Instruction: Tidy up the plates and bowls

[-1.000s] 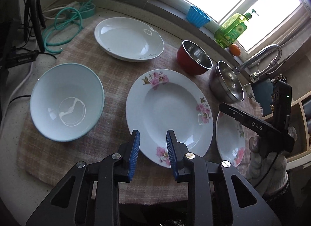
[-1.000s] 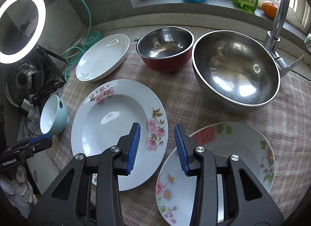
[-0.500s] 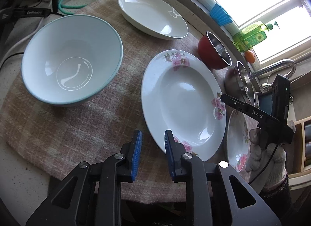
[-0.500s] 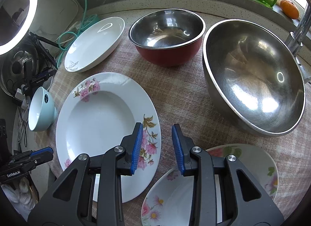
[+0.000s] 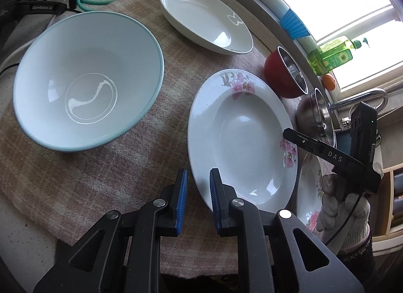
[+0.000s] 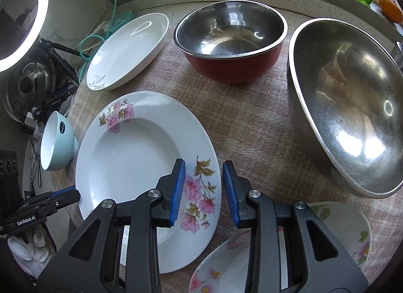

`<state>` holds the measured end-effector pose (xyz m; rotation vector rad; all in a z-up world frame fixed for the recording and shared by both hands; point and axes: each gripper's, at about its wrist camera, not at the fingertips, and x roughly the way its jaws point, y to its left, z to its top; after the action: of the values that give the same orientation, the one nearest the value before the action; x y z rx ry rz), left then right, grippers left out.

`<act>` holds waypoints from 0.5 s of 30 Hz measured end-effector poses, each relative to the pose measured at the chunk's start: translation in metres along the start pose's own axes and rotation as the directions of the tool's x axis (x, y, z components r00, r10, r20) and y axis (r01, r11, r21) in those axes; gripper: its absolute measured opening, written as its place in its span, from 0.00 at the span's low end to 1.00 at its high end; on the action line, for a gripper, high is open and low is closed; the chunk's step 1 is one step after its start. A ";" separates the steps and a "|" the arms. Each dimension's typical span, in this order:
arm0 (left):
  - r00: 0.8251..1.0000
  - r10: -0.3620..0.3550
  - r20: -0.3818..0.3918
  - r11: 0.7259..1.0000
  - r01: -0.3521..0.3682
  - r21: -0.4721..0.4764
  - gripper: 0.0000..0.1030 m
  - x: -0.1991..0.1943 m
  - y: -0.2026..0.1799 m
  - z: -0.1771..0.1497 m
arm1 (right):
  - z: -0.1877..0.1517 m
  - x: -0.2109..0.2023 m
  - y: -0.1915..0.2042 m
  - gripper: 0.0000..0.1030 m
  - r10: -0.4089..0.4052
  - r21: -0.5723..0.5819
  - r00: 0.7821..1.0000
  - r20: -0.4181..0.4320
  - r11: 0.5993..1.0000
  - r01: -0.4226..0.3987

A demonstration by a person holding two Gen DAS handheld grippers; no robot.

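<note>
Floral plate [image 6: 141, 156]: right view alone shows steel bowl [image 6: 345, 106] interior.

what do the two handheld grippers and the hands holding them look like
Both grippers, the left gripper and the right gripper, are matte black plastic frames with triangular cut-outs, silver round rivets and ribbed blue pads on the two fingers. The right one's side reads "DAS", with a thin black cable; the left one's reads "GenRobot.AI". Each hand wears a white knitted glove.
</note>
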<state>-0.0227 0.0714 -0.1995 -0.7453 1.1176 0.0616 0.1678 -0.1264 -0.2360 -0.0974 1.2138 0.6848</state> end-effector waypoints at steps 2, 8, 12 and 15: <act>1.000 0.000 -0.001 1.000 0.000 0.002 0.13 0.002 0.000 0.000 | 0.000 0.000 0.001 0.30 0.001 -0.002 1.000 -0.001 1.000 -0.001; 1.000 -0.003 -0.002 1.000 0.003 0.013 0.12 0.003 -0.001 0.001 | 0.000 0.002 -0.003 0.29 0.037 0.030 0.999 -0.012 0.999 -0.036; 1.000 0.004 -0.001 1.000 -0.004 0.021 0.12 0.004 -0.003 0.002 | -0.001 0.001 -0.002 0.29 0.029 0.022 1.000 -0.010 0.999 -0.028; 1.000 0.018 0.001 0.999 -0.018 0.030 0.12 0.002 -0.004 0.001 | -0.002 0.000 -0.001 0.29 0.027 0.019 0.999 -0.017 0.999 -0.027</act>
<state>-0.0196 0.0680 -0.1994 -0.7083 1.1226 0.0600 0.1665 -0.1279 -0.2374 -0.0719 1.2394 0.6974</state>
